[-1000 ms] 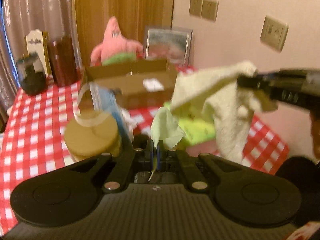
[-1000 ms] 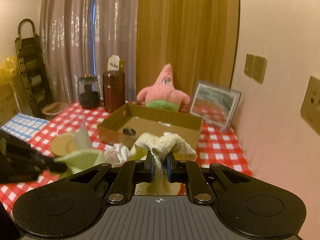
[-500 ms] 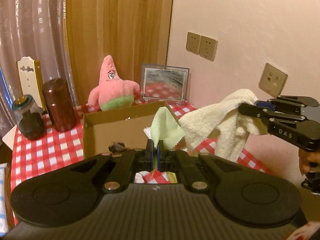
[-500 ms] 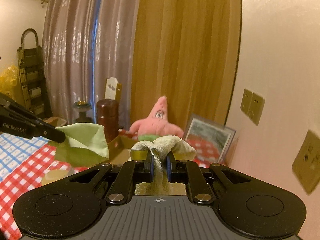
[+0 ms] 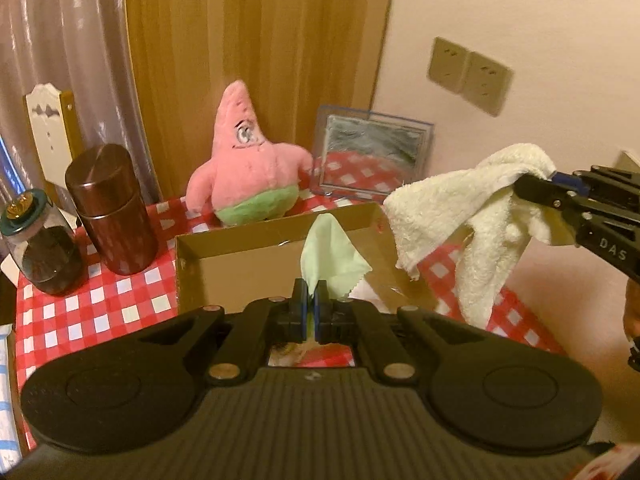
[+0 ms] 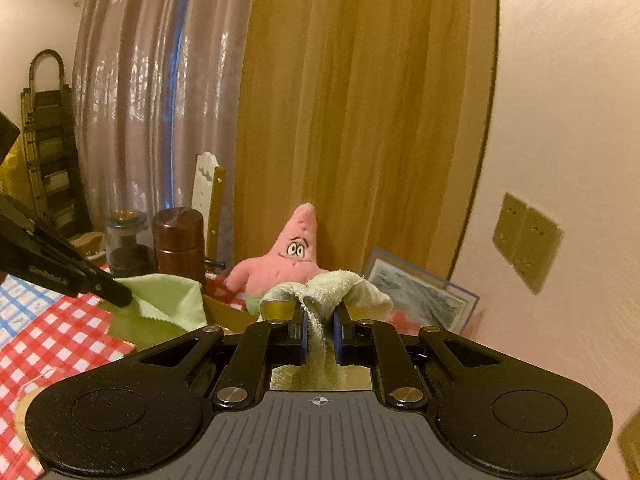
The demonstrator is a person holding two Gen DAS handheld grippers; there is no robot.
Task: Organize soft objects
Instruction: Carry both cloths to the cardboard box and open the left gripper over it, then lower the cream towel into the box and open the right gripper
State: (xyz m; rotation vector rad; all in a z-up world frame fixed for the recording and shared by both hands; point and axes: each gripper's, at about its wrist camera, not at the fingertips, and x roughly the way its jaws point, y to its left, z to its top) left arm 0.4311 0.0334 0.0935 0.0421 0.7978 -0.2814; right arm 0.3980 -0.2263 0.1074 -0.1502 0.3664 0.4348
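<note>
The left tool (image 5: 311, 296) is clenched on a green cloth (image 5: 332, 256), which stands up from its tips over the near part of the box (image 5: 224, 256). The right tool (image 6: 320, 328) grips a white towel (image 6: 320, 292); in the left view the towel (image 5: 460, 208) hangs at the box's right end, above the table (image 5: 100, 312). A plush (image 5: 248, 172) sits just beyond the far wall of the box. 2 jars (image 5: 112, 208) stand left of the box, a picture frame (image 5: 372, 156) far right, near the wall.
</note>
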